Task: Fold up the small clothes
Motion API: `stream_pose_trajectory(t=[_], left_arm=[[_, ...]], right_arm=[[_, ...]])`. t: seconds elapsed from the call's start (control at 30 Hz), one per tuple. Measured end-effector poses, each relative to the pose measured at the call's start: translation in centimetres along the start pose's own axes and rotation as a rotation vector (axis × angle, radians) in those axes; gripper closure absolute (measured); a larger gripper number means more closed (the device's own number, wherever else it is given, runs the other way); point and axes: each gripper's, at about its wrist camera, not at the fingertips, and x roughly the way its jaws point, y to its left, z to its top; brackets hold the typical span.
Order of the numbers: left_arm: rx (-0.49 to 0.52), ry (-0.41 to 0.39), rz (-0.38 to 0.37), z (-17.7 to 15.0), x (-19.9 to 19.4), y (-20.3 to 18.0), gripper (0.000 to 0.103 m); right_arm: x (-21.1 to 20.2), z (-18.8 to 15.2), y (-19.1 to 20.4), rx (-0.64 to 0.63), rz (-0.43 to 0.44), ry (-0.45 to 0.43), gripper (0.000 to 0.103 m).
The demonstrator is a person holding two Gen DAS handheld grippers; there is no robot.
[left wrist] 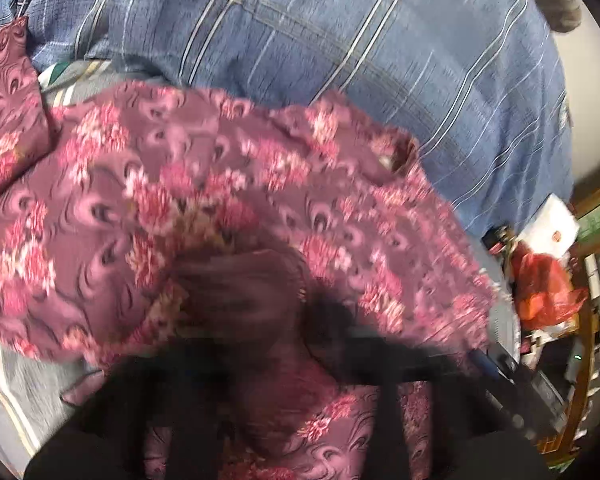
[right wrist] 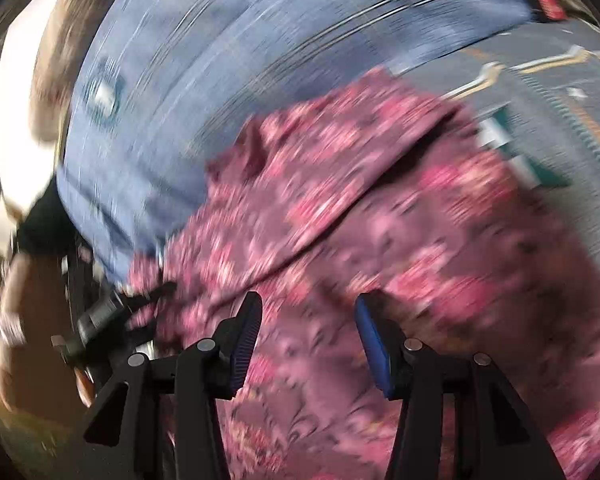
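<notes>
A mauve garment with pink flowers [left wrist: 228, 184] lies bunched on a bed, in front of a blue plaid quilt. In the left wrist view the cloth drapes over my left gripper [left wrist: 260, 320]; the fingers are dark, blurred and largely covered, so their state is unclear. In the right wrist view the same garment [right wrist: 380, 208] fills the middle. My right gripper [right wrist: 308, 336] is open, its blue-padded fingers [right wrist: 374, 344] apart just above the cloth with nothing between them. The view is motion-blurred.
The blue plaid quilt [left wrist: 340, 40] is piled behind the garment. A grey striped sheet [left wrist: 4, 392] covers the bed. A cluttered stand with a red plastic bag [left wrist: 544, 288] and a white box is at the right bed edge.
</notes>
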Motion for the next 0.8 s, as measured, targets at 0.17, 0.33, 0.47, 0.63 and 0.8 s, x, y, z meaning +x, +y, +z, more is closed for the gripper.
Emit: stream_pose_trajectory(t=[0.17,0.33,0.47,0.63,0.8], left_arm=[[-0.029,-0.118,0.025,1.0,-1.8,1.5,0.099],[-0.052,-0.119,0.006,1.4,-2.2,2.5,0.099],[-0.037,-0.085,0.029,1.3,-0.5,2.1,0.096],[-0.089,-0.002,0.058,1.4,0.6,3.5,0.092],[-0.105,-0.138,0.068,2.7,-4.5,4.2,0.089]], right_arm=[[-0.4,3.6,-3.4,0.169,0.041,-0.098,0.052],[1.6,6.3,-6.0,0.356,0.099,-0.159,0.07],[-0.1,7.7,-4.4,0.293,0.135,-0.287,0.1],[1.3,6.2,-5.3,0.237,-0.047,-0.163,0.098],[-0.6,3.5,-2.6,0.09,-0.193,-0.199,0.093]])
